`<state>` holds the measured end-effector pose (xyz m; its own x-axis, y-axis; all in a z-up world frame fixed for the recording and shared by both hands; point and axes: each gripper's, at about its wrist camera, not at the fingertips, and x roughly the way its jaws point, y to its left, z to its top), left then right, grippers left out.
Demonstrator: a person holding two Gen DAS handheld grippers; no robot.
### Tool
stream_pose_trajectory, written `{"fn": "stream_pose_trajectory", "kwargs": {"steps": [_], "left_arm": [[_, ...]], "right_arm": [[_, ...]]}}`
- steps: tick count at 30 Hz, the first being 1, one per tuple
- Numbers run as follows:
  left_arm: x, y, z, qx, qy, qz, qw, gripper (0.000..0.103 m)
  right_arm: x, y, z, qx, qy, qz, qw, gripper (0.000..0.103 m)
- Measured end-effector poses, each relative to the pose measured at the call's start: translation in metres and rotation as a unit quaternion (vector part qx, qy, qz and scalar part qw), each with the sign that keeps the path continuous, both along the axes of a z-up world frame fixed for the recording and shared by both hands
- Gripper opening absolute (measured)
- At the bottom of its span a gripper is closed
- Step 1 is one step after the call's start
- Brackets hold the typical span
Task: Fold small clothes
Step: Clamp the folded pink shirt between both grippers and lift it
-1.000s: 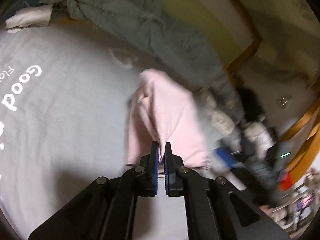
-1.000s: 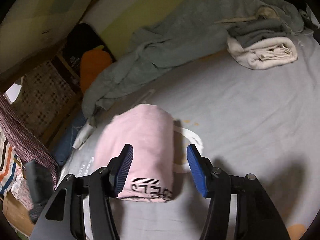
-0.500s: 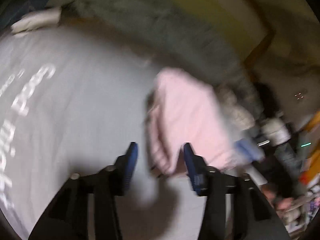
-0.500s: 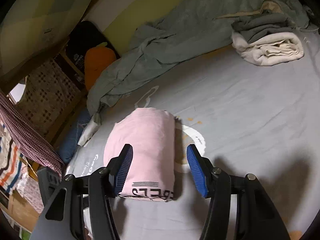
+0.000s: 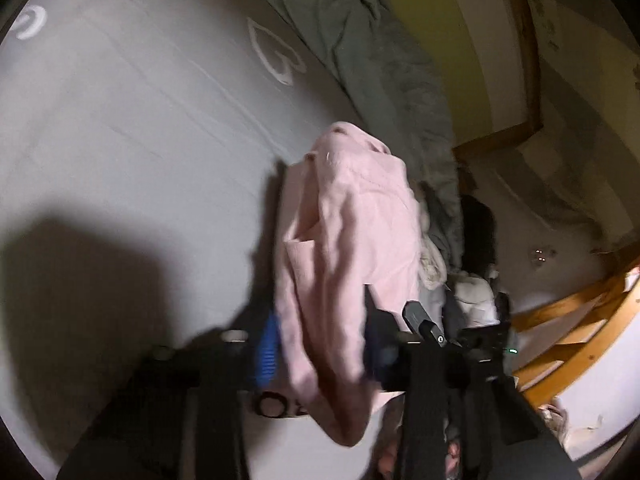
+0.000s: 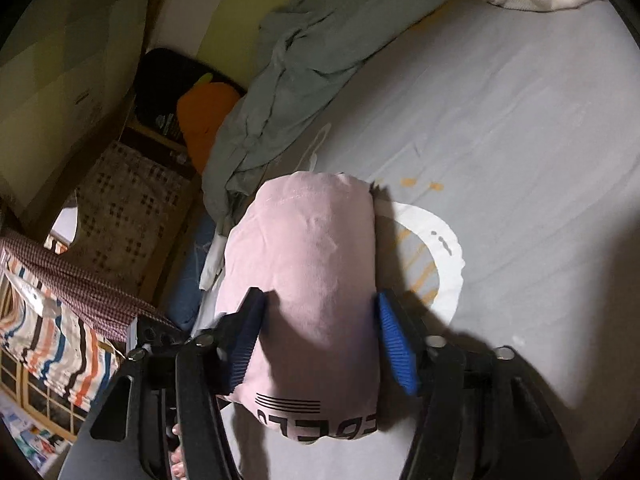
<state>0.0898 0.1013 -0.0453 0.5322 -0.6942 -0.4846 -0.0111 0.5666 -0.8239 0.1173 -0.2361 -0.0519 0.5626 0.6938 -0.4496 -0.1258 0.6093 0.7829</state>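
Left gripper (image 5: 320,344) is closing on the pink garment (image 5: 352,240) bunched between its pads. Right gripper (image 6: 318,340) is closing around the same folded bundle on the bed sheet (image 6: 520,140). Folding looks nearly done; likely only lifting it away remains.

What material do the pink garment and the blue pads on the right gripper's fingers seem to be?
Pink garment: soft matte knit, probably cotton jersey; it folds into rounded creases, with a stitched hem line and black print. Blue pads: ribbed rubber or soft plastic, judging by the fine parallel grooves and dull sheen; which of the two is unclear.
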Motion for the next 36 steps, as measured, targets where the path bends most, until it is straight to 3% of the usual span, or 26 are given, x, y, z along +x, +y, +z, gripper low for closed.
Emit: {"fn": "stream_pose_trajectory", "kwargs": {"steps": [1, 4, 9, 12, 15, 17, 21, 25, 28, 32, 36], "left_arm": [[0.0, 0.002, 0.005, -0.005, -0.006, 0.004, 1.0, 0.019], [-0.006, -0.017, 0.038, 0.059, -0.064, -0.013, 0.9962, 0.017], [0.031, -0.076, 0.099, 0.051, -0.147, -0.064, 0.9858, 0.017], [0.07, -0.136, 0.133, 0.05, -0.191, -0.101, 0.9752, 0.017], [0.118, -0.202, 0.155, 0.019, -0.225, -0.128, 0.9657, 0.017], [0.146, -0.246, 0.164, 0.021, -0.243, -0.146, 0.9588, 0.017], [0.19, -0.31, 0.165, 0.031, -0.245, -0.161, 0.9555, 0.017], [0.22, -0.36, 0.155, 0.078, -0.249, -0.17, 0.9502, 0.017], [0.24, -0.374, 0.131, 0.093, -0.225, -0.178, 0.9533, 0.017], [0.247, -0.372, 0.089, 0.11, -0.193, -0.188, 0.9568, 0.019], [0.246, -0.36, 0.089, 0.121, -0.198, -0.199, 0.9522, 0.022]], "right_arm": [[-0.001, 0.001, 0.001, 0.0, -0.004, 0.003, 1.0, 0.031], [-0.006, 0.001, 0.013, -0.012, -0.024, -0.003, 1.0, 0.025], [-0.001, -0.048, 0.057, 0.026, -0.065, -0.034, 0.997, 0.025], [0.018, -0.1, 0.102, 0.002, -0.103, -0.074, 0.992, 0.025], [0.036, -0.151, 0.141, -0.023, -0.135, -0.115, 0.984, 0.025], [0.051, -0.184, 0.162, -0.055, -0.146, -0.142, 0.977, 0.026], [0.087, -0.244, 0.178, -0.095, -0.145, -0.165, 0.971, 0.026], [0.133, -0.292, 0.155, -0.085, -0.116, -0.177, 0.974, 0.026], [0.157, -0.316, 0.133, -0.08, -0.095, -0.177, 0.976, 0.026], [0.175, -0.32, 0.106, -0.114, -0.07, -0.169, 0.977, 0.028], [0.176, -0.314, 0.103, -0.126, -0.073, -0.167, 0.975, 0.029]]}}
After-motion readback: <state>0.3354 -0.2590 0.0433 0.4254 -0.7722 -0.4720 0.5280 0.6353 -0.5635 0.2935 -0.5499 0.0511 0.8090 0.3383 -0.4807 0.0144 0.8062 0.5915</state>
